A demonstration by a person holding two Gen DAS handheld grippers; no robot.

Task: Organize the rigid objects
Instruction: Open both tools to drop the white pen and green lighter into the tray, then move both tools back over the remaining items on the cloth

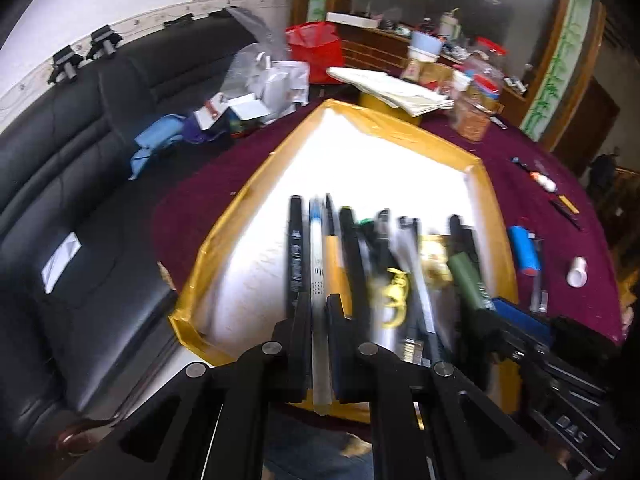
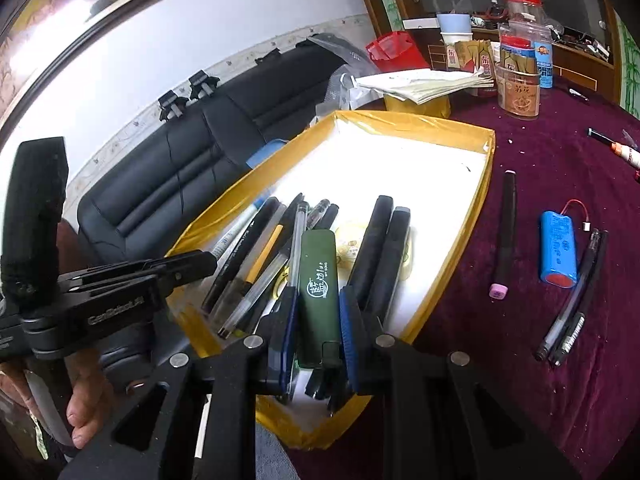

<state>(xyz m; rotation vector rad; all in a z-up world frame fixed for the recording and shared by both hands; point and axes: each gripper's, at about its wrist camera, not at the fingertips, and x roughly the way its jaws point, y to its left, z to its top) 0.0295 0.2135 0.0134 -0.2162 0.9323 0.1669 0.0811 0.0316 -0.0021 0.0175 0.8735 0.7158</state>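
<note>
A yellow-rimmed box (image 1: 224, 236) with a white floor holds several pens and markers lying side by side. In the left wrist view, my left gripper (image 1: 319, 308) is shut on a white pen (image 1: 317, 248) with a blue cap, over the box's near left part. My right gripper (image 2: 318, 320) is shut on a dark green flat case (image 2: 318, 280) with a white logo, held between its blue pads (image 2: 349, 332) over the near end of the box (image 2: 486, 168). The left gripper (image 2: 208, 262) also shows at the left of the right wrist view, beside the pens.
On the maroon tablecloth (image 2: 520, 360) right of the box lie a black marker with a pink end (image 2: 505, 232), a blue battery pack (image 2: 558, 252) and two pens (image 2: 572, 312). Jars, papers and a red bag crowd the far side. A black sofa (image 1: 80, 184) stands at the left.
</note>
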